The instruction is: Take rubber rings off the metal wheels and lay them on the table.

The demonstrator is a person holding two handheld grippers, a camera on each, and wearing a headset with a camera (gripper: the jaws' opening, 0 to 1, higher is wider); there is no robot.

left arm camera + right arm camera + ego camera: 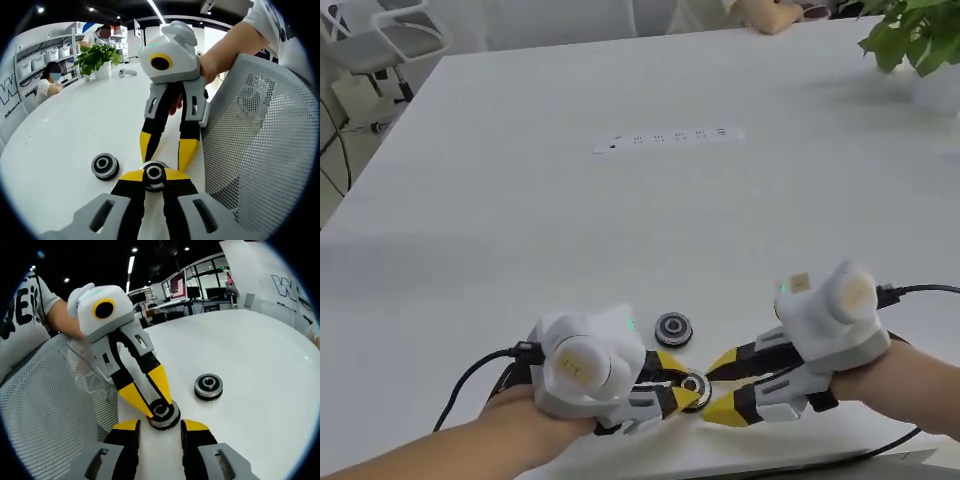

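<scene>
Lower centre: left tongs (153,176) clamp a metal wheel (164,413), right tongs (161,426) parted beside it; second wheel (673,328) nearby.

Two small metal wheels are lying flat on the white table (620,220), each still wearing its black rubber ring (208,393). The first wheel (695,387) is sitting near the front edge, pinched between the jaws of the left hand-held gripper (682,393). The second wheel (673,328) is resting just beyond it, untouched.
</scene>
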